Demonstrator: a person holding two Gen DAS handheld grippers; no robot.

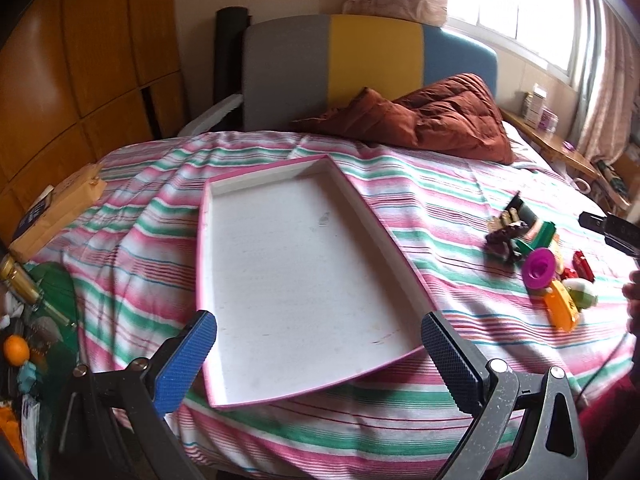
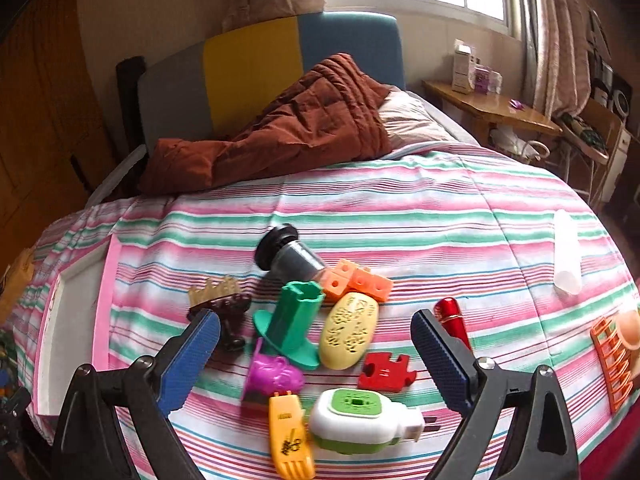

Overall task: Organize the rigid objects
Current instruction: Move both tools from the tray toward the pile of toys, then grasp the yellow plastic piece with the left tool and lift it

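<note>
A heap of small hard plastic toys lies on a pink, green and white striped bedspread (image 2: 400, 208): a green top-hat-shaped piece (image 2: 294, 326), a yellow perforated oval case (image 2: 349, 330), a red jigsaw piece (image 2: 385, 372) and a white-and-green plug-in device (image 2: 360, 422). The right gripper (image 2: 316, 364) hangs over the heap, blue-padded jaws wide apart, gripping nothing. To the heap's left sits an empty shallow white tray with a pink rim (image 1: 372, 216). The left gripper (image 1: 318, 360) straddles its near end, likewise spread wide and empty.
</note>
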